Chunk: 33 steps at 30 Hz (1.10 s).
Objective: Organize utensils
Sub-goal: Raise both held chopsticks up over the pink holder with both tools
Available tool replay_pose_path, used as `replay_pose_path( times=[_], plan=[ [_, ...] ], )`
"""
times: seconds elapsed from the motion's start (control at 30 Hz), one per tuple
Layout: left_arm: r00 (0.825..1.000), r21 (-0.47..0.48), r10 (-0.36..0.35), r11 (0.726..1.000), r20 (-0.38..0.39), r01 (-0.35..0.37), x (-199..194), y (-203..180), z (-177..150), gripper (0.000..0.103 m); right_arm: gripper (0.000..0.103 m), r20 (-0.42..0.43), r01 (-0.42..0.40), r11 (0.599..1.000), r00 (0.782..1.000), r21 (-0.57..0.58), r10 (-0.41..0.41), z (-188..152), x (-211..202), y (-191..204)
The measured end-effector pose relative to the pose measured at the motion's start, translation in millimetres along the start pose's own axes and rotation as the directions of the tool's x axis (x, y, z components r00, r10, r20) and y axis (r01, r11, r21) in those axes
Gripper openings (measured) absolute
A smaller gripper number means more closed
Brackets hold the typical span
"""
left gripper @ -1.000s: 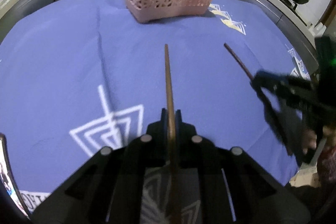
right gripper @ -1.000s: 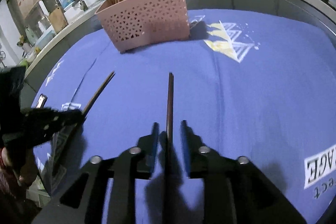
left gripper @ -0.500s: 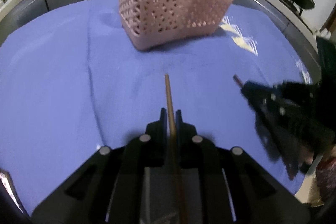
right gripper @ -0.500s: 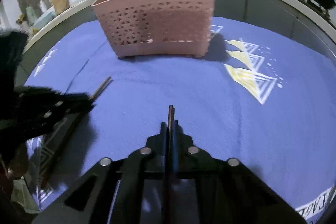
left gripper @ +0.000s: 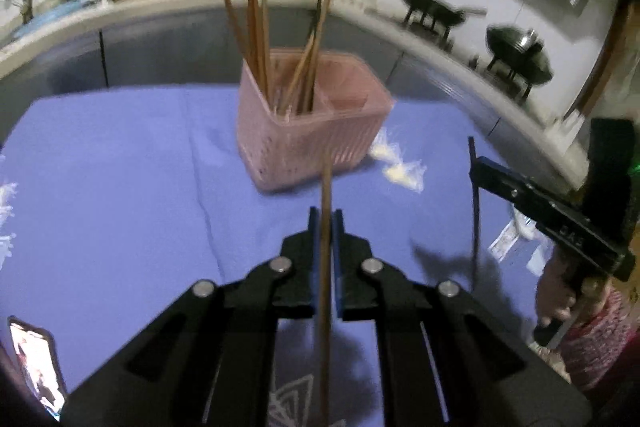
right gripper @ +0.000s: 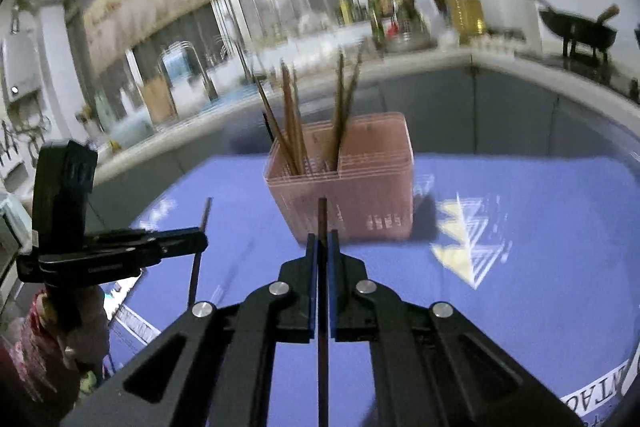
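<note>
Moved: both grippers have risen off the cloth (left gripper: 120, 187) since a second ago, each carrying a chopstick; the basket (left gripper: 308, 143) now sits lower in both views, its open top showing.
Left gripper (left gripper: 326, 227): jaws pressed together, pinching a brown chopstick (left gripper: 326, 187) that juts forward toward the basket.
Right gripper (right gripper: 322, 247): jaws pressed together on a darker chopstick (right gripper: 322, 219), only a short tip past the fingers.
Basket: just ahead of both tips, on the cloth; several chopsticks stand leaning in its left compartment, the right one looks empty.
Risk: a thin round stick held at one point may pivot or slip; its tip may catch the rim or the leaning sticks and tip the light basket; the two grippers, near each other, may collide.
Materials: pink plastic basket with lattice walls and rounded corners; slender wooden sticks; blue fabric, creased, with printed triangles.
</note>
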<state>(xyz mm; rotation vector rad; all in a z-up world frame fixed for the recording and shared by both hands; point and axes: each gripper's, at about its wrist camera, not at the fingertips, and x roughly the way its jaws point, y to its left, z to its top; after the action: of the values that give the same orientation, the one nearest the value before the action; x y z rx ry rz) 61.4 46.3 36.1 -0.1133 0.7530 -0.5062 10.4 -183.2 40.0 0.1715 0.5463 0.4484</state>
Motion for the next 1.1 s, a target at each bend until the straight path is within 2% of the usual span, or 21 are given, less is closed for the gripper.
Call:
replay_pose_path(
  times=[0.1, 0.2, 0.4, 0.53, 0.67, 0.8, 0.97, 1.1],
  plan=[
    [0.998, -0.010, -0.017, 1.000, 0.062, 0.017, -28, 0, 1, 0.005, 0.005, 0.077, -0.013, 1.000, 0.997, -0.009, 0.013, 15, -18, 12],
    [0.995, -0.010, -0.017, 1.000, 0.099, 0.018, -45, -1, -1, 0.005, 0.005, 0.112, -0.016, 1.000, 0.994, -0.021, 0.018, 20, -29, 19],
    [0.995, 0.004, -0.007, 1.000, 0.101, 0.006, -51, -8, -7, 0.005, 0.005, 0.121, 0.003, 0.999, 0.993, -0.054, 0.004, 21, -30, 30],
    [0.995, 0.008, -0.009, 1.000, 0.096, 0.009, -52, -8, -2, 0.005, 0.005, 0.107, -0.003, 0.999, 0.994, -0.036, 0.007, 28, -28, 28],
    [0.990, 0.036, -0.024, 0.999, 0.139, 0.019, -66, -14, 21, 0.005, 0.005, 0.135, -0.023, 1.000, 0.991, -0.010, 0.024, 44, -35, 25],
    [0.980, 0.069, -0.033, 0.997, 0.194, 0.021, -83, -20, 54, 0.005, 0.005, 0.187, -0.033, 0.999, 0.982, -0.010, 0.034, 80, -40, 25],
    [0.952, 0.102, -0.012, 0.995, 0.307, -0.020, -103, -31, 114, 0.005, 0.005, 0.267, -0.016, 1.000, 0.963, -0.027, 0.023, 146, -29, 30],
    [0.937, 0.094, 0.018, 0.994, 0.349, -0.054, -96, -34, 153, 0.005, 0.005, 0.317, 0.013, 0.999, 0.948, -0.038, 0.000, 185, -11, 32]
  ],
)
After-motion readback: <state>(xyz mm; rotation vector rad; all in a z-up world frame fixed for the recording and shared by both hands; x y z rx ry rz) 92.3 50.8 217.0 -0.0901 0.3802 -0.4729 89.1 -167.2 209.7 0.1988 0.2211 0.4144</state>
